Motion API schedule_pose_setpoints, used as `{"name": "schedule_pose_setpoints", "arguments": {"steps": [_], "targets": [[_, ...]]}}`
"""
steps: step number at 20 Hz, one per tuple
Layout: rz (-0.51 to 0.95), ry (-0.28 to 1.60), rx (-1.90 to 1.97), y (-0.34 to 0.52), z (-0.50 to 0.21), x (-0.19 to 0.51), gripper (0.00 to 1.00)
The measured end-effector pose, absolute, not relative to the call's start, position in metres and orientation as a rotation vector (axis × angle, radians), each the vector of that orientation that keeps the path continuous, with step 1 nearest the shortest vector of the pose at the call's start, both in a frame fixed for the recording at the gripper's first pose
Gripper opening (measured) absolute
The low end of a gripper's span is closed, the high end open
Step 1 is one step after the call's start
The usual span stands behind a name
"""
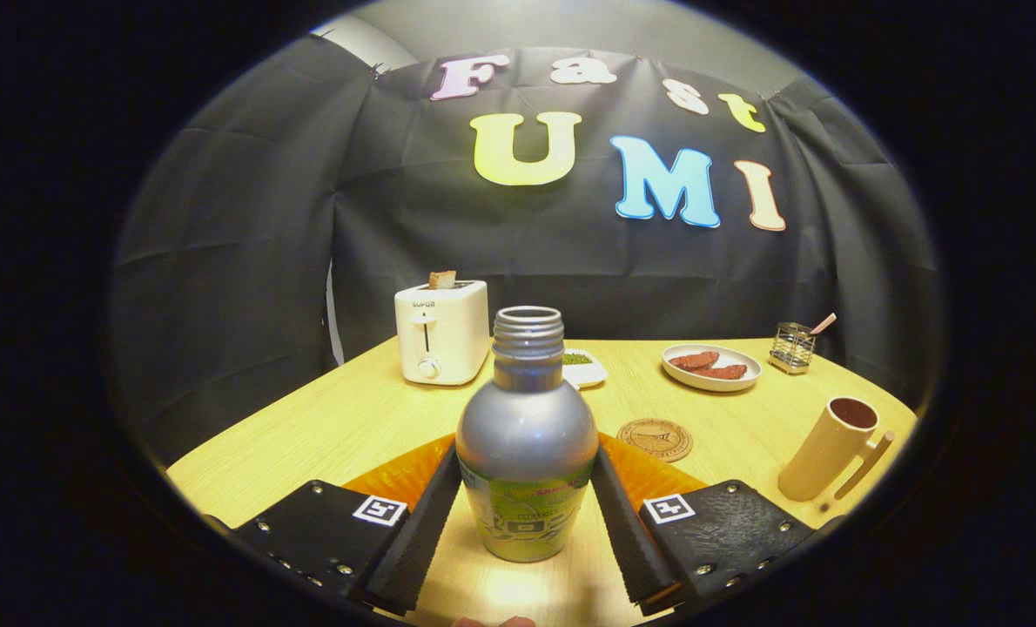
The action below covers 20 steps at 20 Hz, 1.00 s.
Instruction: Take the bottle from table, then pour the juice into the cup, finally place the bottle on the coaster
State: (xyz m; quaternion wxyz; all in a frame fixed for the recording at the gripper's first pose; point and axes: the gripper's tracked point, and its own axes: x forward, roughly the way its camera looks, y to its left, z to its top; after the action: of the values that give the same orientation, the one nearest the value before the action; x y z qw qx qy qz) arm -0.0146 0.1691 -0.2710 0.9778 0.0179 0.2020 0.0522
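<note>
The gripper has its two fingers closed on the lower body of a silver bottle, one finger pressing on each side, so the bottle stands upright between them. The bottle's cap is off and its threaded neck is open. A green label wraps the part that sits between the fingers.

Directly behind the bottle and fingers, an orange mat lies flat on the light wooden table. Just beyond the right finger sits a round brown coaster, bare on top, with open table all around it. Further right, near the table's curved right edge, stands a tan cup with a handle on its right side; its inside looks dark.

Toward the back of the table, a white toaster stands left of the bottle's neck with a slice of bread poking out. A small white dish with something green peeks out behind the bottle. Right of it are a white plate holding reddish pieces and a small wire holder near the far right edge. Open wood stretches left of the bottle, between the toaster and the table's near left edge.
</note>
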Motion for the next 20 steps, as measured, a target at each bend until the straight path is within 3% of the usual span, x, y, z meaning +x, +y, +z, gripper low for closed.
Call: {"name": "schedule_pose_setpoints", "arguments": {"steps": [15,20], "targets": [[0.109,0.504,0.025,0.171,-0.306,-0.027,0.85],[0.117,0.544,0.038,0.17,-0.307,-0.022,0.79]]}}
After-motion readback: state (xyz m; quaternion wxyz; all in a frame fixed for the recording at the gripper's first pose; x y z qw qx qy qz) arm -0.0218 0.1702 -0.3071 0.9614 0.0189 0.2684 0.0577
